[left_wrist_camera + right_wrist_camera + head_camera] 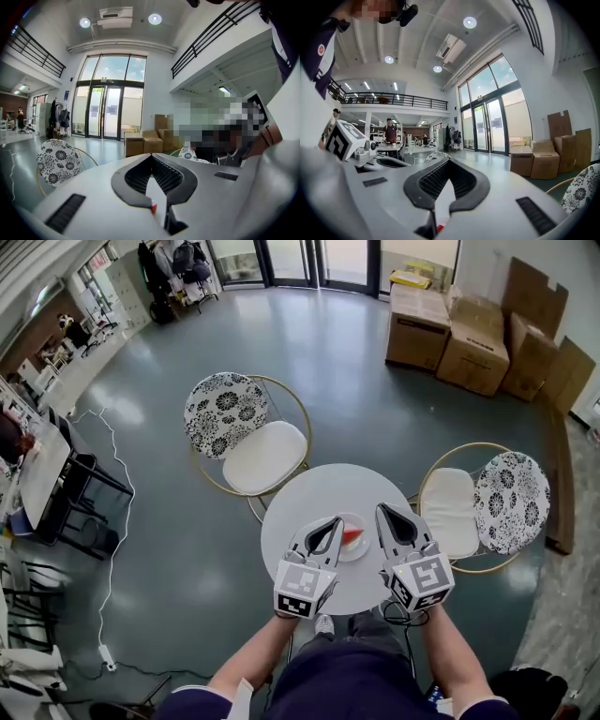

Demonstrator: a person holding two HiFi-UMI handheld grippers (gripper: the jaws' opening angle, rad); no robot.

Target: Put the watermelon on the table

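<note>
The watermelon [352, 536], a small red wedge, lies on a white plate [359, 550] on the round white table [309, 498]. My left gripper [335, 522] hangs above the table just left of the plate, its jaws shut with nothing between them. My right gripper [383, 510] is just right of the plate, also shut and empty. In the left gripper view the left gripper [151, 156] points out level at the room, tips together. In the right gripper view the right gripper [447, 159] does the same. A red speck shows low in the gap behind each pair of tips.
A floral-backed chair [242, 432] stands beyond the table on the left and another chair [492, 502] on the right. Cardboard boxes [473, 334] are stacked at the far right near glass doors [110, 110]. Desks and a cable [112, 521] line the left side.
</note>
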